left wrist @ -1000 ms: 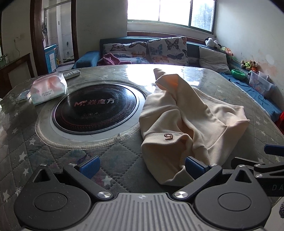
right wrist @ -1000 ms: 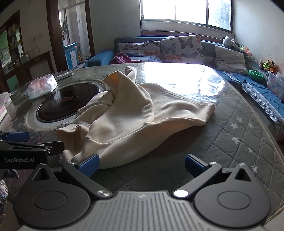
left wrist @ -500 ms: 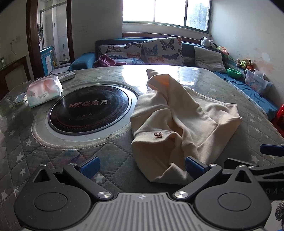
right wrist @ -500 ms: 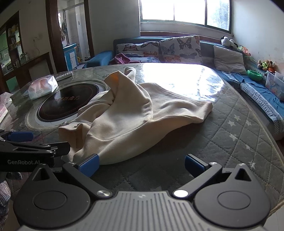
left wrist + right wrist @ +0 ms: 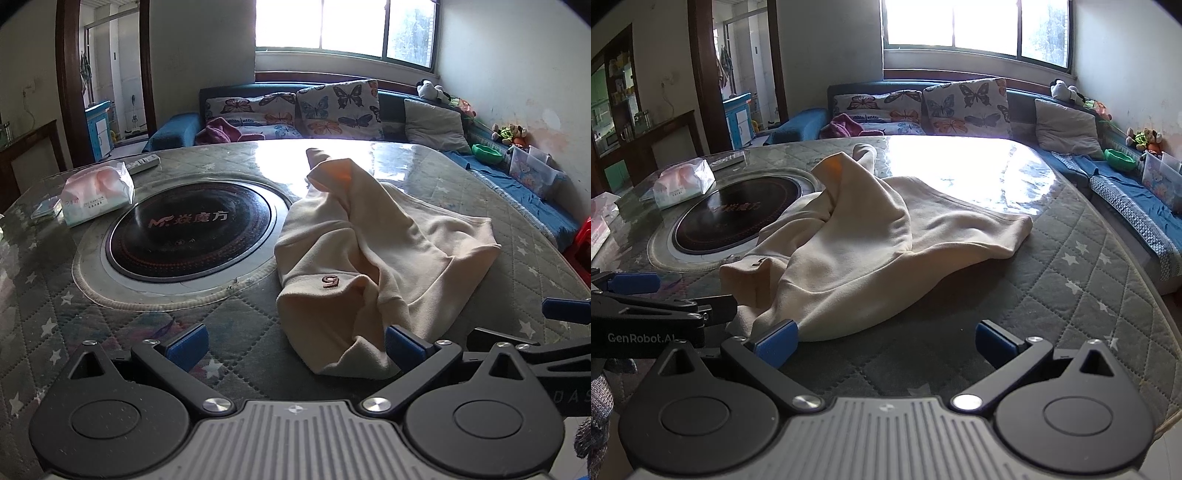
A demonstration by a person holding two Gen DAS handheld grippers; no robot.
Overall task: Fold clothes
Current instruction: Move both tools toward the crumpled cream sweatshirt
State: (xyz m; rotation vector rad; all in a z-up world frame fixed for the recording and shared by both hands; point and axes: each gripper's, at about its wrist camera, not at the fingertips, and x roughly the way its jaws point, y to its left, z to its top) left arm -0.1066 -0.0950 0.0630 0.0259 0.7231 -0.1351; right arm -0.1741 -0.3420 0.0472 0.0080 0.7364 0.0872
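A cream sweatshirt lies crumpled on a round bench covered with a grey quilted cloth printed with white stars. The garment sits right of a black circular cooktop set into the bench's middle, its left edge just overlapping the cooktop's pale rim. One fold rises into a peak near the far side. A small dark red "6" is stitched on a cuff or hem facing the camera.

The left gripper hovers at the near edge, its blue-padded fingers spread wide and holding nothing; the right-hand pad sits just beside the sweatshirt's near fold. The right gripper is also spread wide and empty, its left pad at the garment's near edge.

A tissue pack rests left of the cooktop. Behind the bench stands a blue sofa with butterfly-print cushions under a bright window.
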